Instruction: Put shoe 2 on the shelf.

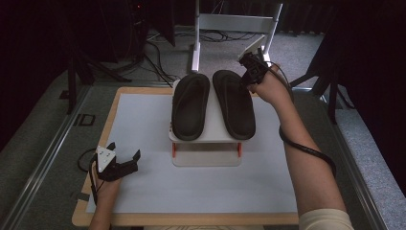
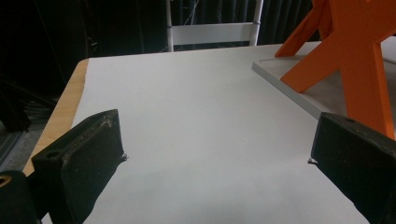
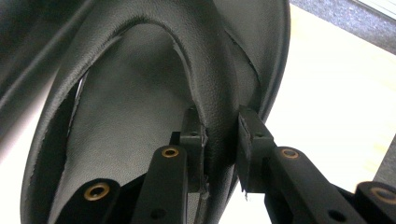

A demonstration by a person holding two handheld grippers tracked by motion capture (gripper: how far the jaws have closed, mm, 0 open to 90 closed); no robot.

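Note:
Two black slippers lie side by side on a small white rack at the middle of the table. My right gripper reaches in at the far end of the right slipper and is shut on it. In the right gripper view my right gripper pinches the slipper's black upper band between its pads. The left slipper lies untouched. My left gripper rests low over the white mat at the front left, open with nothing in it. In the left gripper view, bare mat lies between the spread jaws of that left gripper.
The rack stands on orange legs over a grey base plate. A white mat covers the wooden table. Behind the table stands a white metal frame, with cables on the floor.

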